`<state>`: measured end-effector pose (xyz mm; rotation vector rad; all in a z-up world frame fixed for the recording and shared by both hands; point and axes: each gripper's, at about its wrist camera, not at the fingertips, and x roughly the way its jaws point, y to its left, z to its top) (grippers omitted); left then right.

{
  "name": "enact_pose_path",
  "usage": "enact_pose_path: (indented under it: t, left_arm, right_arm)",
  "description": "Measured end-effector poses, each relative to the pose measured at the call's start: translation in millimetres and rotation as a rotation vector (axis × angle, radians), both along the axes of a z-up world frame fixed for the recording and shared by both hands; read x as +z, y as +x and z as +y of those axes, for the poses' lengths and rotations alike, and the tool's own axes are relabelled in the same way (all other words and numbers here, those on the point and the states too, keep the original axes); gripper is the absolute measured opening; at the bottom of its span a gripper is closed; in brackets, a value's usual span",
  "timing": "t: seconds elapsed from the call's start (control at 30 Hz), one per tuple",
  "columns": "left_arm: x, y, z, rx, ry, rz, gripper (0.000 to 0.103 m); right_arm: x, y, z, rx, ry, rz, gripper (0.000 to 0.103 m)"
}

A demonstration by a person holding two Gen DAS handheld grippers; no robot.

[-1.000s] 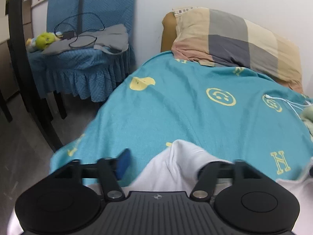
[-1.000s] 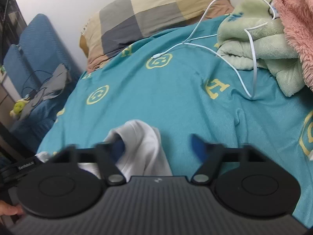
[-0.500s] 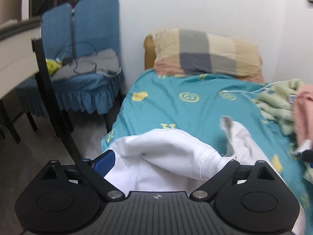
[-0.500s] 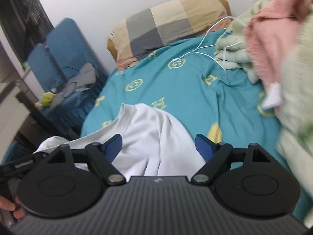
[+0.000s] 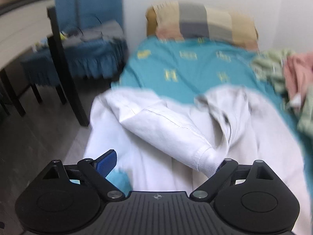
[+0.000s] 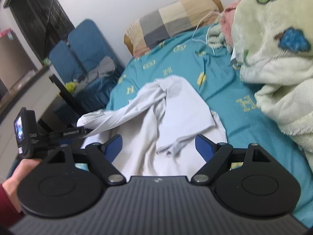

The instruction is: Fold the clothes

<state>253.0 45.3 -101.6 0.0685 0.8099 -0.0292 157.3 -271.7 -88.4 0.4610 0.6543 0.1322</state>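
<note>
A white shirt (image 6: 172,115) lies crumpled on the bed (image 6: 221,82). Both the left gripper (image 5: 163,163) and the right gripper (image 6: 159,146) have jaws spread wide, gripping nothing.

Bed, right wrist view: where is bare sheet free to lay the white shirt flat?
Free: the teal sheet between the white shirt and the checked pillow, and the strip between the shirt and the green blanket. Crowded: the right side, under the blankets and the white cable.

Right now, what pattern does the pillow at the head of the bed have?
The pillow has large checks in beige, grey and tan; the right wrist view shows it best.
</note>
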Motion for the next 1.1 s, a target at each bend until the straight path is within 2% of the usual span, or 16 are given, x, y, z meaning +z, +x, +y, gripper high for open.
enact_pose_path:
  t: [0.07, 0.2, 0.23, 0.3, 0.4, 0.57, 0.63, 0.7, 0.77, 0.83, 0.93, 1.03, 1.1]
  left_arm:
    - [-8, -15, 3, 0.016, 0.045, -0.051, 0.095]
    - [-2, -42, -9, -0.007, 0.163, -0.281, 0.103]
    - [2, -42, -13, 0.002, 0.168, -0.312, 0.103]
    - [9, -42, -17, 0.034, 0.109, -0.348, 0.103]
    - [20, -44, -20, 0.084, -0.011, -0.36, 0.103]
    - [58, -73, -26, 0.135, -0.127, -0.3, 0.103]
    - [74, -92, -28, 0.124, -0.153, -0.284, 0.103]
    - [88, -109, -28, 0.1, -0.155, -0.281, 0.103]
    - [98, -117, -25, 0.091, -0.153, -0.301, 0.103]
    - [101, -115, -15, 0.104, -0.176, -0.317, 0.103]
    - [91, -102, 10, 0.146, -0.271, -0.29, 0.103]
    - [75, -88, 38, 0.217, -0.322, -0.258, 0.102]
    - [63, -82, 53, 0.266, -0.333, -0.245, 0.102]
  right_arm:
    - [-6, 9, 6, 0.026, -0.007, -0.009, 0.083]
    - [-16, 21, 7, 0.063, 0.05, -0.007, 0.083]
    - [-18, 22, 8, 0.061, 0.045, -0.011, 0.083]
    - [-20, 23, 8, 0.059, 0.033, -0.014, 0.083]
    - [-23, 25, 6, 0.057, 0.04, -0.012, 0.083]
    - [-25, 27, -1, 0.066, 0.087, -0.035, 0.083]
    - [-24, 28, -1, 0.087, 0.096, -0.05, 0.079]
    - [-23, 30, 2, 0.106, 0.089, -0.064, 0.068]
    - [-22, 38, 8, 0.126, 0.074, -0.073, 0.065]
    - [-16, 57, 21, 0.159, 0.042, -0.078, 0.061]
    - [-5, 95, 45, 0.21, 0.006, -0.089, 0.061]
    - [2, 156, 83, 0.258, -0.077, -0.086, 0.059]
    - [-3, 203, 108, 0.276, -0.131, -0.049, 0.055]
